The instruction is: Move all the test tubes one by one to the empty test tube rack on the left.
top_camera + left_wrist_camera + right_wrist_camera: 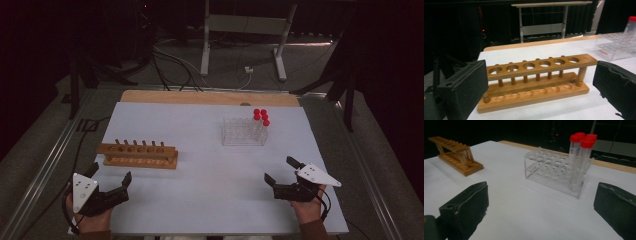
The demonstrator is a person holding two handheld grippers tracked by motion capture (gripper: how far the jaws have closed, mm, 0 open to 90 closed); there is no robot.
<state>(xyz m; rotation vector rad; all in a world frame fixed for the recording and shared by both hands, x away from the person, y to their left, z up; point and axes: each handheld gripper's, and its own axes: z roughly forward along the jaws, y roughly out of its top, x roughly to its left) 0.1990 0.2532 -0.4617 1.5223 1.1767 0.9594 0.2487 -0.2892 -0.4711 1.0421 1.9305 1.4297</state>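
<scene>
Left gripper (111, 175): we see jaws spread wide, nothing between the pads, resting low at the near left corner of the table (200, 200). In the left gripper view (539, 82) both black jaws frame the wooden rack (536, 80), which sits just ahead of them, apart, not touched. We count six holes along the rack's top bar, all empty, with matching dimples in the base board below.

Right gripper (281, 171): jaws also wide apart, empty, at the near right side of the table. In the right gripper view (541, 202) we look between its jaws toward the clear plastic rack (554, 170), which is well ahead, no contact.

Task things as we read them: the red-capped tubes (581, 157) stand upright, bunched at one end of the clear rack, the end at the right in the high view (261, 117). We make out four or five caps; exact count hard to tell. The rest of the clear rack (242, 132) has empty slots. The wooden rack (137, 154) lies left of centre, long side across the table, well apart from the clear rack.

Both hands hold their grippers from the near edge. The table has a white top with a wood strip along the far edge.
</scene>
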